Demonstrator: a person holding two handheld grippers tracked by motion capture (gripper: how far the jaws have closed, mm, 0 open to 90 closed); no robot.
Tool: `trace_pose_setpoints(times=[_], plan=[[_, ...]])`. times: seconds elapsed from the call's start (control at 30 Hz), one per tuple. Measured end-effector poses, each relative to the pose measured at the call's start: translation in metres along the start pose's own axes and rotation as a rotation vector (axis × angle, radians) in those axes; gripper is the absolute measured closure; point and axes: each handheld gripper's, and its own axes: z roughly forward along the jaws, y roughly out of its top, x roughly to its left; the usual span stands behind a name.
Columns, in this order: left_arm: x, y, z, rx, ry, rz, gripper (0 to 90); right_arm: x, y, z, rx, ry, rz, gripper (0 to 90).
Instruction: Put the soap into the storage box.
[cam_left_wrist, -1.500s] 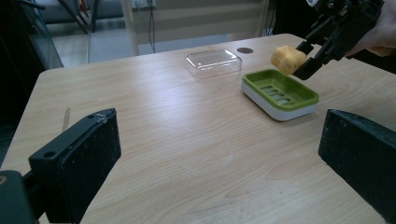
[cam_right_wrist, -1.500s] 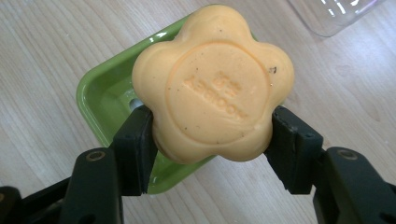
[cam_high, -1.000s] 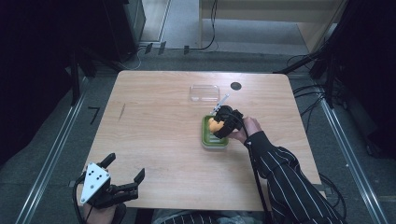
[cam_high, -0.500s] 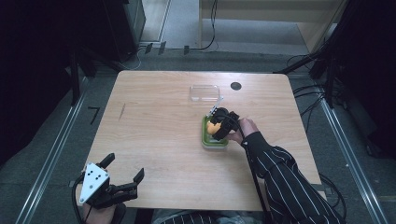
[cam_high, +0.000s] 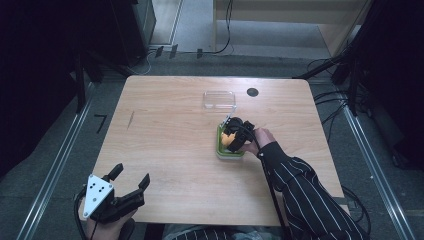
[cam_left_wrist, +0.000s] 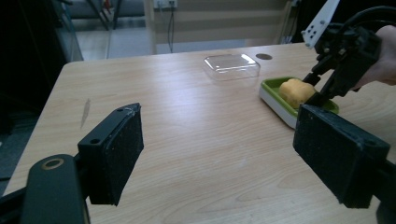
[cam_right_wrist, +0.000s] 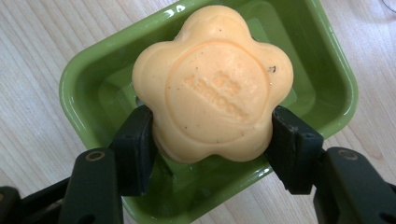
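A light brown wooden table (cam_high: 170, 150)
A green plastic soap dish (cam_high: 220, 150) and a clear plastic lid (cam_high: 219, 99) sit on it.

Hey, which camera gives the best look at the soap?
The right gripper view: the flower-shaped soap sits close up over the green dish, embossed face visible, jaws pressed on both sides. The left gripper view shows it small from the side; the high view shows just an orange patch.

Ahead of your left gripper (cam_high: 131, 179): bare table (cam_high: 165, 145), open passage. Beyond it, right of centre: clear lid (cam_left_wrist: 231, 66), green dish (cam_left_wrist: 280, 99), right gripper (cam_left_wrist: 322, 88) over the dish, blocking that side.
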Motion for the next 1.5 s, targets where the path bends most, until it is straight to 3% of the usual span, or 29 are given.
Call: trace_pose_setpoints(times=[0.27, 0.77, 0.93, 1.3, 1.5], plan=[[-0.004, -0.001, -0.001, -0.016, 0.029, 0.029, 16.2, 0.001, 0.000, 0.000, 0.000, -0.007, -0.002, 39.9], [-0.007, -0.001, 0.000, -0.010, 0.076, 0.033, 14.0, 0.003, 0.001, 0.005, 0.020, -0.016, -0.012, 39.4], [-0.008, 0.000, 0.002, 0.000, 0.157, 0.006, 14.8, 0.003, 0.001, 0.002, 0.006, -0.027, -0.004, 37.6], [-0.007, -0.001, 0.001, -0.014, 0.090, 0.024, 13.8, 0.001, -0.002, -0.008, -0.030, -0.036, 0.006, 25.6], [-0.006, 0.000, 0.005, -0.016, 0.080, 0.022, 13.7, 0.003, -0.003, -0.017, -0.046, -0.052, 0.010, 18.8]])
